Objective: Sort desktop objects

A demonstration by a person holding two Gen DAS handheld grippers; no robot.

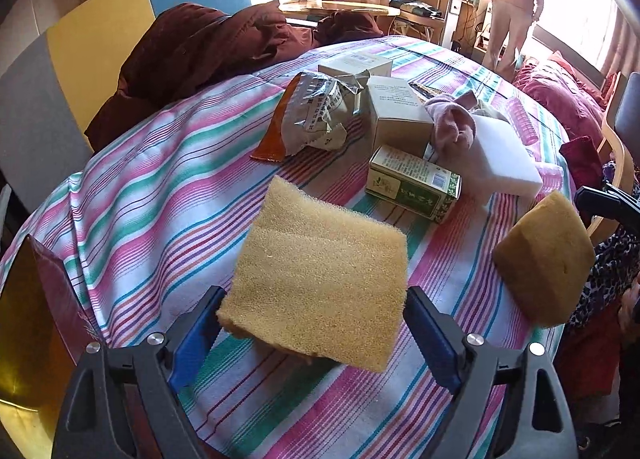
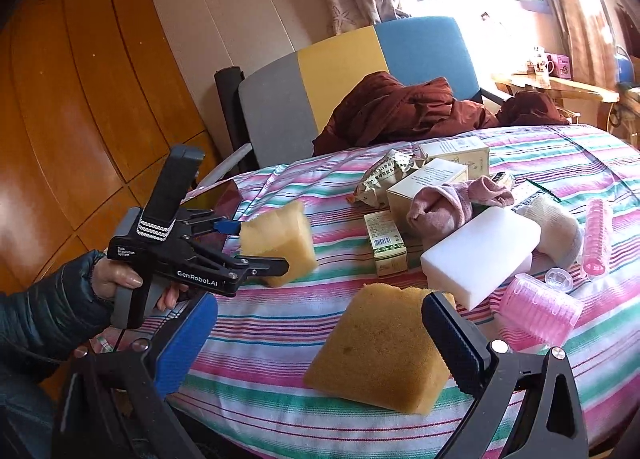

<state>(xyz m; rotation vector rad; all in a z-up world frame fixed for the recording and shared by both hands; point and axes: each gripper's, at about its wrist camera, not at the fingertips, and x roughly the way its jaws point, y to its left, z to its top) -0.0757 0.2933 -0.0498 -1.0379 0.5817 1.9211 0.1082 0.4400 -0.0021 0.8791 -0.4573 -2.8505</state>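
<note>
Left gripper (image 1: 312, 323): your fingers clamp a yellow sponge (image 1: 320, 279), lifted over the striped worktop (image 1: 140, 187).
Right gripper (image 2: 320, 335): fingers spread, nothing held, around the brown sponge (image 2: 376, 351).
Progress: boxes (image 1: 400, 115), socks (image 1: 452, 123), white foam block (image 2: 480, 255) and pink rollers (image 2: 540, 307) lie mixed farther back; sorting looks unfinished.

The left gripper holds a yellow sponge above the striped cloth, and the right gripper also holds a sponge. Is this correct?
Only the second part is wrong. The right gripper is open; the darker sponge lies on the striped cloth between its spread fingers, as the right wrist view shows. The left gripper does hold the yellow sponge.
</note>
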